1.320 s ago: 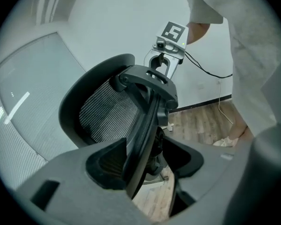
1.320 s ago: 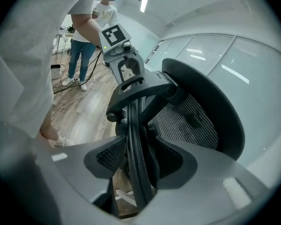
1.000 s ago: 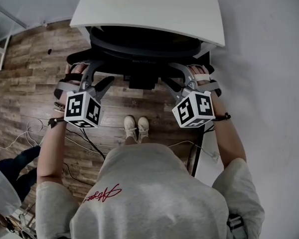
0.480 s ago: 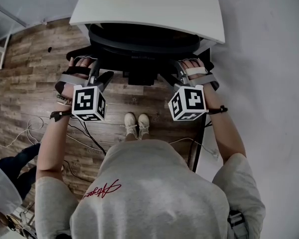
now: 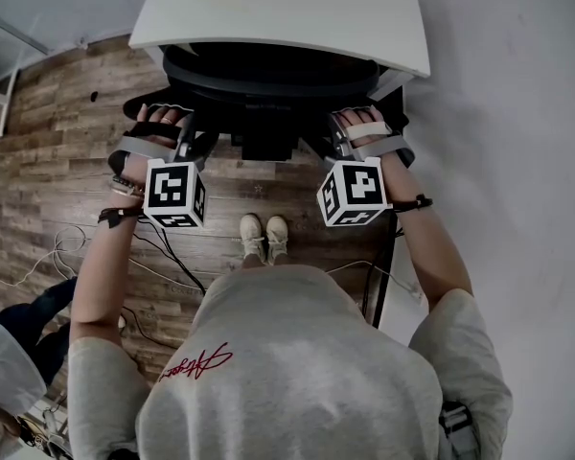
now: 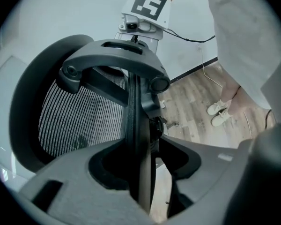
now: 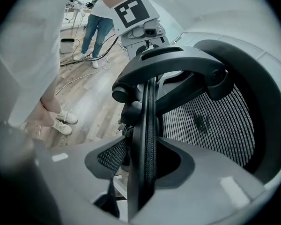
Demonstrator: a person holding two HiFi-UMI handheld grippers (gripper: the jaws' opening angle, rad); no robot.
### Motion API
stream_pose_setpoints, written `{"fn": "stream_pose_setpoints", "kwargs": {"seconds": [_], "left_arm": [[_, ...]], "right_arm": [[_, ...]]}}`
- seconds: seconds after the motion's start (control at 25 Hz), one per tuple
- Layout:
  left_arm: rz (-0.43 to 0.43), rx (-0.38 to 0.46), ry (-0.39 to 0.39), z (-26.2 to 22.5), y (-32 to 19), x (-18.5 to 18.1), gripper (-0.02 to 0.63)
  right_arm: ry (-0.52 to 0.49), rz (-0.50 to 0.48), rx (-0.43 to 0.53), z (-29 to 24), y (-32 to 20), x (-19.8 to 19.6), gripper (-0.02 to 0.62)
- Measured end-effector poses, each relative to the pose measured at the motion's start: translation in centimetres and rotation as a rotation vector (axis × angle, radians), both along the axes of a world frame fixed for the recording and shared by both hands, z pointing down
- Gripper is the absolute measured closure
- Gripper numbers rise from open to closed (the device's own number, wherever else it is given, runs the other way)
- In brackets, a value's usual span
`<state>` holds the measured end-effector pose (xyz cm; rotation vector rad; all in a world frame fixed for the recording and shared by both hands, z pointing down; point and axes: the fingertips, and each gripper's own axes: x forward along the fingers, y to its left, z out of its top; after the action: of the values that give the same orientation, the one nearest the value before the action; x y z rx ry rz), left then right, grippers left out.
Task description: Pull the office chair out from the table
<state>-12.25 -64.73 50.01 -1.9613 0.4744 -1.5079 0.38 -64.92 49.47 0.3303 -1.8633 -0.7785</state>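
Left gripper [image 5: 194, 144], right gripper [image 5: 333, 140] nearer table [image 5: 287, 17], jaws closing astride half-hidden chair [image 5: 268, 77] back

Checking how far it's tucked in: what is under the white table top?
The black mesh-backed office chair sits under the white table top, its backrest's rim poking out at the near edge. Its seat and base cannot be seen: the top covers them.

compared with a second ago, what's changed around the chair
The left gripper and right gripper moved in toward the backrest of the office chair and rolled slightly; their jaws have just been closing around its rim, not visibly clamped yet. The chair is still tucked under the table; the person's feet have not moved.
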Motion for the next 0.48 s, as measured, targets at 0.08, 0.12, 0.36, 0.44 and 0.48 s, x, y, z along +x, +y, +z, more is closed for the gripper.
{"fn": "stream_pose_setpoints", "kwargs": {"seconds": [0.08, 0.12, 0.36, 0.44, 0.48], "left_arm": [[-0.002, 0.002, -0.003, 0.14, -0.11, 0.09, 0.41], [-0.002, 0.003, -0.003, 0.17, -0.16, 0.17, 0.411], [-0.007, 0.011, 0.013, 0.65, -0.59, 0.79, 0.422], [-0.009, 0.014, 0.014, 0.79, -0.77, 0.94, 0.428], [-0.01, 0.018, 0.009, 0.82, -0.83, 0.94, 0.428]], "right_arm": [[0.005, 0.002, -0.001, 0.2, -0.07, 0.01, 0.415], [0.007, 0.003, -0.001, 0.29, -0.12, 0.02, 0.416], [-0.001, 0.01, 0.049, 0.17, -0.64, 0.01, 0.466], [0.004, 0.004, 0.067, 0.21, -0.64, 0.04, 0.462], [0.005, 0.002, 0.074, 0.21, -0.64, 0.03, 0.462]]}}
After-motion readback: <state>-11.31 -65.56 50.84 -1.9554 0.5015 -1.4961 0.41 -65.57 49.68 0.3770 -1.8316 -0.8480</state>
